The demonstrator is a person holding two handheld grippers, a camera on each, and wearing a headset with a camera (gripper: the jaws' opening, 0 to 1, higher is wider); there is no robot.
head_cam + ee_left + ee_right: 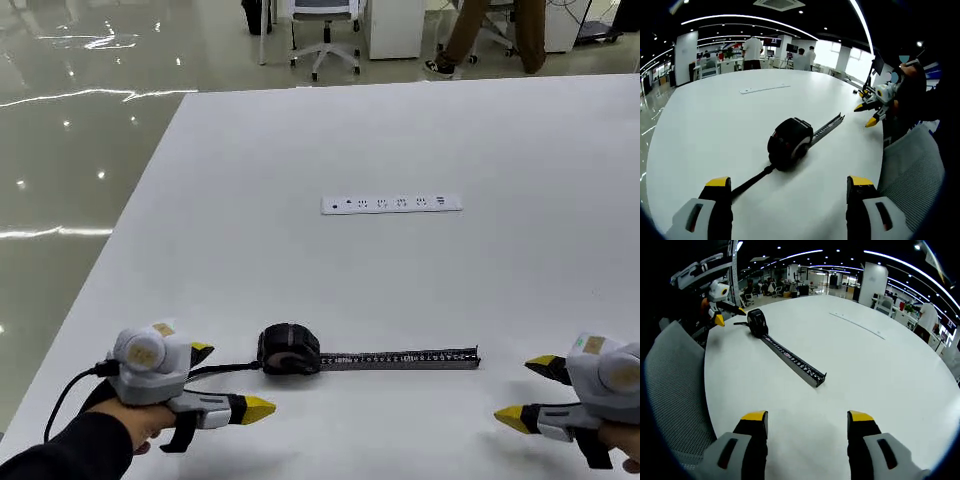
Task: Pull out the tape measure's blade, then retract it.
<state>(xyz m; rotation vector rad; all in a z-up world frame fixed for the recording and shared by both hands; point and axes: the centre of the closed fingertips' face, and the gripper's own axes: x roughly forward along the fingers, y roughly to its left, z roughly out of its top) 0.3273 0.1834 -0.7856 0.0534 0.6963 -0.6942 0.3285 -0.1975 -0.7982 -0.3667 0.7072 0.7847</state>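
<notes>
You had both tongs wide open and they held nothing. Your left tongs (pixel 232 380) were at the near left of the worktop (pixel 300 270), and your right tongs (pixel 522 390) were at the near right. The tape measure (pixel 290 349) lay flat on the worktop between them, close to the near edge. Its black case (pixel 790 142) was at the left end, just beside your left tongs but not touching the tips. A dark strap (pixel 752 181) ran from the case back toward your left tongs, close by one jaw. The blade (pixel 400 359) was already out, and it ran in a straight line from left to right. Its hook end (pixel 817 378) pointed at your right tongs, with a gap of bare worktop before the tips. So your left tongs were nearer the case, and your right tongs were nearer the hook. I think the pull was done and the pull-back was left to do
</notes>
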